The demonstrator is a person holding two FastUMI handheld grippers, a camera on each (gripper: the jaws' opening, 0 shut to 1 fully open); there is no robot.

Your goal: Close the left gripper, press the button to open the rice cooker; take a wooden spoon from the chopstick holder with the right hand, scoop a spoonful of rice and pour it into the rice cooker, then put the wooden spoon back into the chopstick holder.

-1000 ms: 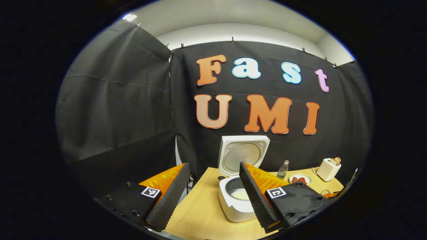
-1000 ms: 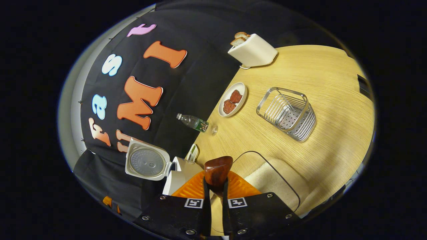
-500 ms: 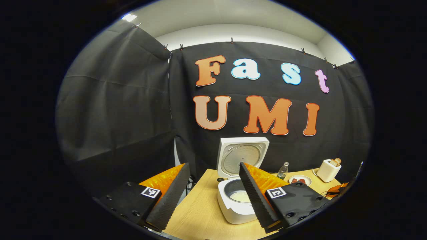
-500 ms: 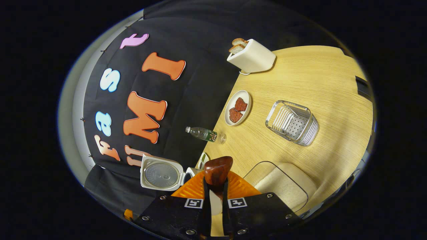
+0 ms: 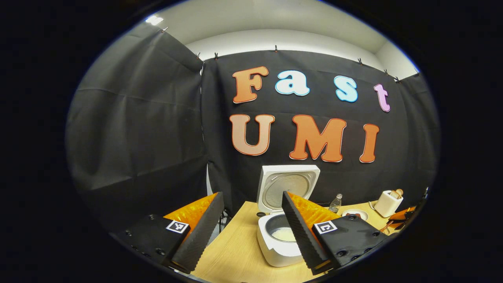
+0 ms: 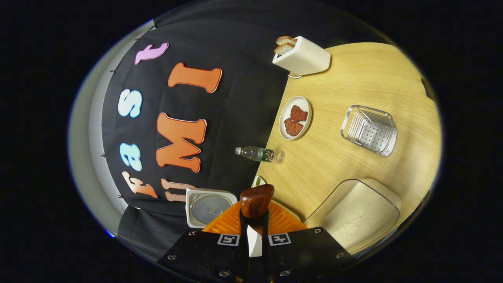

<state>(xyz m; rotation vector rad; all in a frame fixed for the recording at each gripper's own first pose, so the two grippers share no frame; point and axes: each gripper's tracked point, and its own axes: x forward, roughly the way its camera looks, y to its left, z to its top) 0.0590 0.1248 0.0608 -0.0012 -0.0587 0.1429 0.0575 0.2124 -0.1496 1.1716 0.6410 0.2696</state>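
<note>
In the right gripper view, the right gripper has its fingers drawn in tight on the neck of the wooden spoon, both pressing it, with the dark bowl of the spoon standing out just past the fingertips. The spoon is in the air over the table, on the near side of the rice cooker, whose raised lid shows just to the left of the fingers. A clear tub of rice sits close on the right, its surface pale and flat. Farther from the cooker lies the chopstick holder (a slotted metal basket, nothing standing in it). Between it and the booth wall are a water bottle, a plate with two brown pieces on it, and, farthest off, a toaster with bread in its slots.

In the left gripper view, the left gripper holds its fingers wide apart with nothing between them. Beyond them the cooker stands on the table, lid upright against the wall, a thin layer of white rice in the bottom of the pot. Past the cooker to the right come the bottle, the plate and the toaster, small at the far edge. At that edge a bit of another gripper shows, too small to read.
</note>
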